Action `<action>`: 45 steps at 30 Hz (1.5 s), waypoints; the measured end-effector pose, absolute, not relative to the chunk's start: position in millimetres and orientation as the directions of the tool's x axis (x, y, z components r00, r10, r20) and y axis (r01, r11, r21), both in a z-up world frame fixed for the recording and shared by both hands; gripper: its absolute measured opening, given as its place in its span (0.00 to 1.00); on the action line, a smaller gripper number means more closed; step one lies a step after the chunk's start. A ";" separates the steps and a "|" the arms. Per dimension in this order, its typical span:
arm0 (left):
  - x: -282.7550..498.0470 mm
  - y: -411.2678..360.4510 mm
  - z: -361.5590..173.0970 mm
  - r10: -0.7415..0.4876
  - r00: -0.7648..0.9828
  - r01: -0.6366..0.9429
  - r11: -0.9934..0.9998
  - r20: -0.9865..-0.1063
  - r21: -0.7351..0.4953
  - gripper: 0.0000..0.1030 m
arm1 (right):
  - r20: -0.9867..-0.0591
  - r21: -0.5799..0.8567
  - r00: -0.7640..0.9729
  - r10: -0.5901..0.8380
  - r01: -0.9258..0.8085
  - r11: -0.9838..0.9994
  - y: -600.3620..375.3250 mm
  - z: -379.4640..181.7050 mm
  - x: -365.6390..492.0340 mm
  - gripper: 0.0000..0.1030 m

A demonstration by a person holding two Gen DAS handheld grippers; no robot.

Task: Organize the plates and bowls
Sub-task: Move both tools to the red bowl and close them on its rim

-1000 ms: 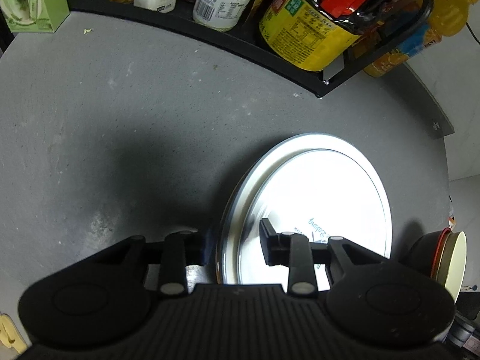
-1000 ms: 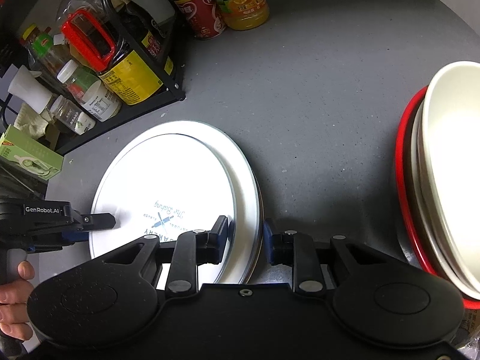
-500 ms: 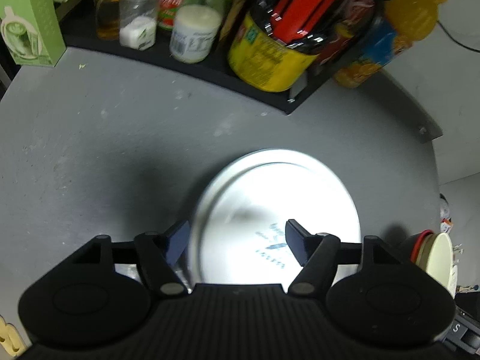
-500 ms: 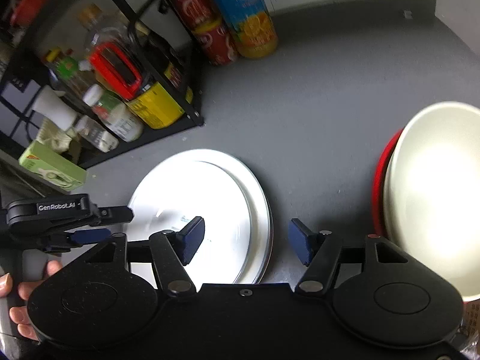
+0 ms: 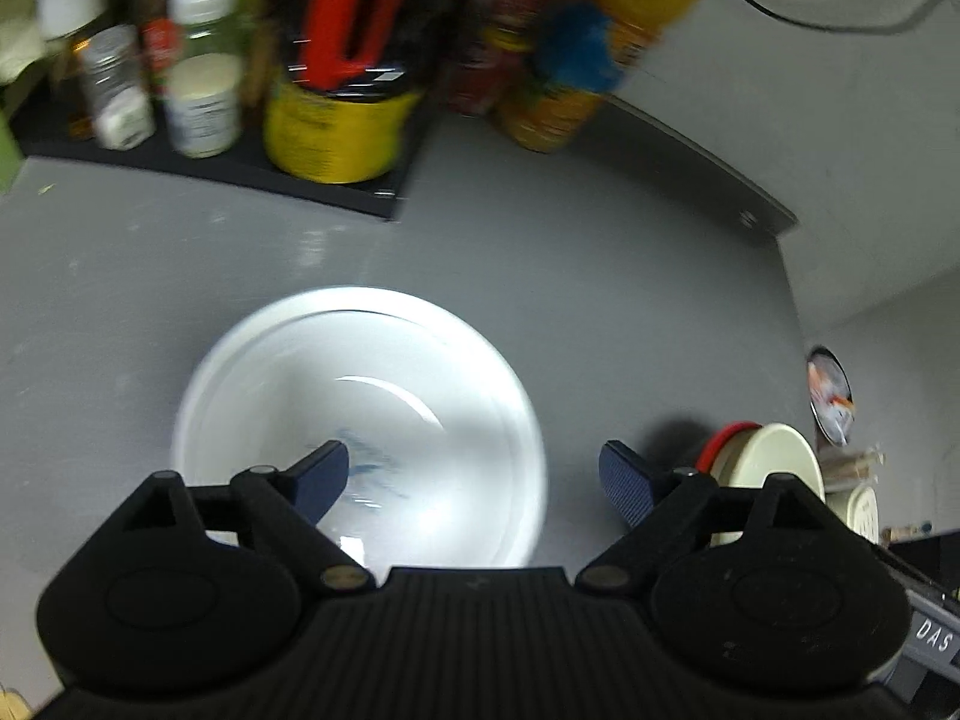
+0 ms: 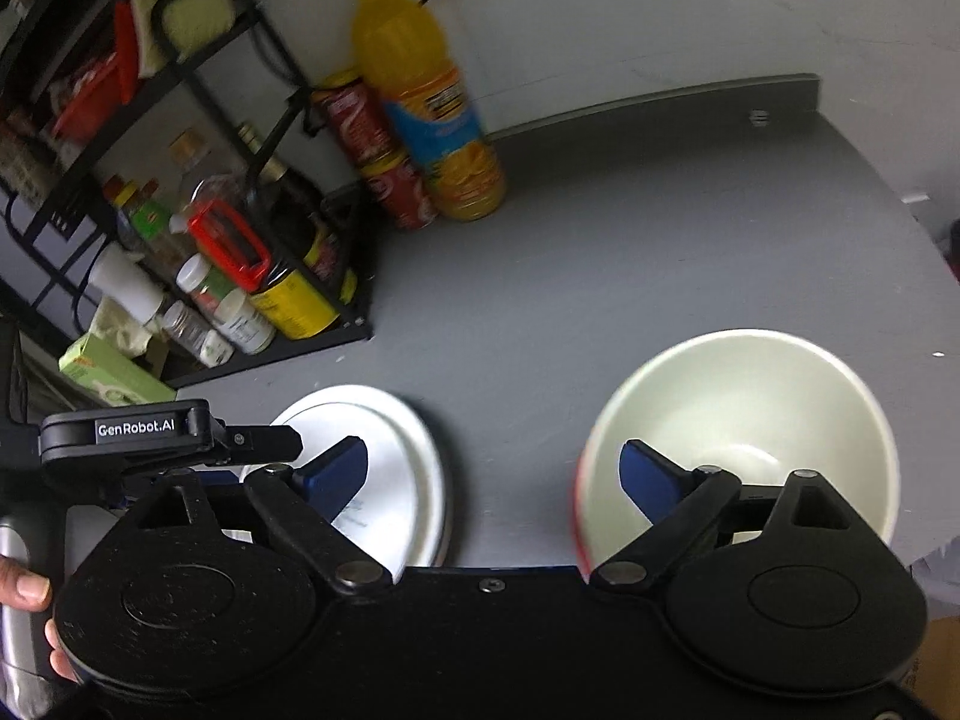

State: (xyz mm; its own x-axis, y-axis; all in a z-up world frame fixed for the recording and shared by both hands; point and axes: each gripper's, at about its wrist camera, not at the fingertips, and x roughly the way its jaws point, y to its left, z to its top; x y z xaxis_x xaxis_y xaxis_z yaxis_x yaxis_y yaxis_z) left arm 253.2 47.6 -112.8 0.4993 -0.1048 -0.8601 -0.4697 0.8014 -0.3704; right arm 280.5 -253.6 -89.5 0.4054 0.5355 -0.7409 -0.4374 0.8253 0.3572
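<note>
In the left wrist view the left tongs (image 5: 474,474) stand wide apart and grip nothing, hanging above the stacked white plates (image 5: 360,420), which lie flat on the grey counter (image 5: 600,276); one fingertip (image 5: 324,474) shows over the plate face and the other over bare counter, so nothing is pinched. The picture is blurred, so how many plates make the stack is hard to tell. Off to the right edge sits the cream bowl (image 5: 774,462) with a red rim under it, well apart from the plates. At the back a black rack (image 5: 240,162) carries jars and bottles, which leaves the middle of the counter as working room. In the right wrist view the right tongs (image 6: 492,474) are likewise spread wide and empty, poised between the plates (image 6: 390,480) on the left and the cream bowl (image 6: 744,438) on the right. The left tongs (image 6: 258,444) reach in over the near edge of the plates from the left. The bowl appears nested in at least one red-edged dish, and the plates form their own pile, so like seems gathered with like. An orange drink bottle (image 6: 432,114) stands by the wall, clear of the dishes.
</note>
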 end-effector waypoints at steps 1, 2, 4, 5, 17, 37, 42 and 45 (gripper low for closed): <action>256.9 40.5 -111.4 -0.110 0.501 -0.459 0.808 -0.859 -0.371 0.87 | -0.739 0.355 0.414 0.531 -0.429 0.830 -261.6 -89.5 282.3 0.91; 261.1 34.2 -110.8 -0.115 0.501 -0.449 0.813 -0.858 -0.371 0.87 | -0.739 0.352 0.421 0.526 -0.424 0.834 -267.2 -89.8 283.2 0.91; 269.0 22.1 -110.2 -0.126 0.502 -0.429 0.823 -0.856 -0.373 0.87 | -0.739 0.349 0.432 0.518 -0.413 0.841 -280.3 -91.0 285.4 0.91; 271.4 15.7 -109.0 -0.127 0.505 -0.422 0.827 -0.854 -0.372 0.87 | -0.739 0.351 0.435 0.515 -0.406 0.844 -286.3 -91.8 286.6 0.91; 294.9 -47.9 -112.3 -0.149 0.507 -0.370 0.852 -0.849 -0.370 0.87 | -0.756 0.353 0.472 0.453 -0.289 0.890 -352.0 -112.4 301.8 0.91; 323.7 -96.8 -167.1 -0.183 0.455 -0.470 0.782 -0.871 -0.410 0.77 | -0.815 0.450 0.280 0.508 -0.247 0.858 -392.1 -179.5 342.5 0.72; 323.1 -95.9 -183.4 -0.216 0.441 -0.507 0.741 -0.871 -0.441 0.57 | -0.817 0.473 0.222 0.531 -0.266 0.840 -391.1 -191.0 353.1 0.62; 321.6 -93.7 -193.7 -0.239 0.436 -0.543 0.699 -0.868 -0.466 0.44 | -0.819 0.497 0.176 0.547 -0.260 0.828 -391.6 -199.3 359.8 0.46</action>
